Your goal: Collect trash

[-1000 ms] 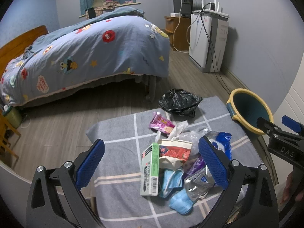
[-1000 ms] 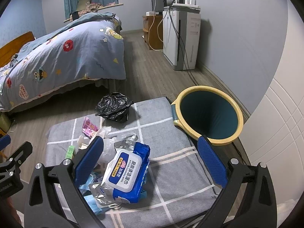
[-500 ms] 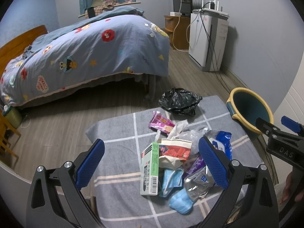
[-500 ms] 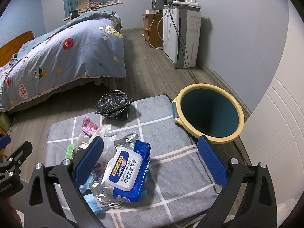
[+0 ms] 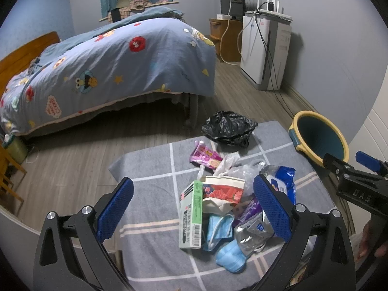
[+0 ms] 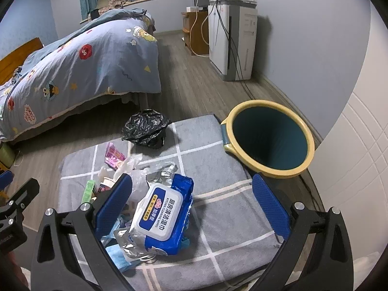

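Risk: both claws, left (image 5: 192, 208) & right (image 6: 191, 206), hang wide & empty over trash pile (image 5: 225, 208) on mat (image 6: 218, 218), w/ bin (image 6: 268, 139) just beside, so slick wipes pack (image 6: 162, 215) could slip from a shallow pinch.

Wipes pack (image 6: 161, 214): glossy blue plastic film. Bag (image 5: 229, 127): crinkled black plastic. Mat (image 6: 218, 208): matt grey cloth. Floor (image 5: 72, 155): wood.
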Demonstrator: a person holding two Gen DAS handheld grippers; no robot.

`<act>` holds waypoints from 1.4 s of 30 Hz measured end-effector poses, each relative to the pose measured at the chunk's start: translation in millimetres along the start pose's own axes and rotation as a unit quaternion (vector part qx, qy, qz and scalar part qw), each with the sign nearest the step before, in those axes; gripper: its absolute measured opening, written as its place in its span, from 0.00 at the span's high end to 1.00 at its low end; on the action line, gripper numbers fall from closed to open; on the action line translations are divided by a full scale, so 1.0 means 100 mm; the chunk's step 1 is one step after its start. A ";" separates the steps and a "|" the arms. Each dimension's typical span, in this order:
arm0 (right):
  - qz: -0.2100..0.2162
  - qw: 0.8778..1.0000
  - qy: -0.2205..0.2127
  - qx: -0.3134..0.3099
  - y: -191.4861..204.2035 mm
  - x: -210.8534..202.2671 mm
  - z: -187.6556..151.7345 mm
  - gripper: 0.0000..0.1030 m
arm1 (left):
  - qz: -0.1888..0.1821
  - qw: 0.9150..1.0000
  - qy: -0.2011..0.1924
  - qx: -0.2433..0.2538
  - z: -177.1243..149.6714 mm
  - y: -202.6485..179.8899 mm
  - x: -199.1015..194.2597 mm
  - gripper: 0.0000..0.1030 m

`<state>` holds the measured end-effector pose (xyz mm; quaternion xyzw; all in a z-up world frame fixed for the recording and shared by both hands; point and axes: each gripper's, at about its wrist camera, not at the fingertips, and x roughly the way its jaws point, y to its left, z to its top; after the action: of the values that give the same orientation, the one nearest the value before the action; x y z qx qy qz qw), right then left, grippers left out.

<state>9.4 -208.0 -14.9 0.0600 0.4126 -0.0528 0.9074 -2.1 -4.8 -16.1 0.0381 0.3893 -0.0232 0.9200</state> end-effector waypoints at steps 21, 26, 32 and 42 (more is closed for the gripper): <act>0.028 0.988 0.154 -0.004 0.35 1.22 -0.42 0.05 | -0.001 1.000 0.008 0.003 -0.11 0.05 0.10 0.05; 0.060 0.977 0.202 0.032 0.37 1.43 -0.48 0.05 | 0.001 1.000 0.016 0.006 -0.06 0.06 0.11 0.05; 0.077 0.967 0.238 0.045 0.34 1.61 -0.59 0.06 | 0.009 1.000 0.024 0.018 -0.05 0.03 0.14 0.05; 0.089 0.971 0.220 0.035 0.16 1.35 -0.51 0.22 | 0.025 0.998 0.046 0.018 0.00 -0.02 0.29 0.05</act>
<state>62.0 -190.9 -148.6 0.1386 0.5932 0.0278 0.7926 18.1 -6.9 -37.5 0.0653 0.4295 -0.0058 0.9007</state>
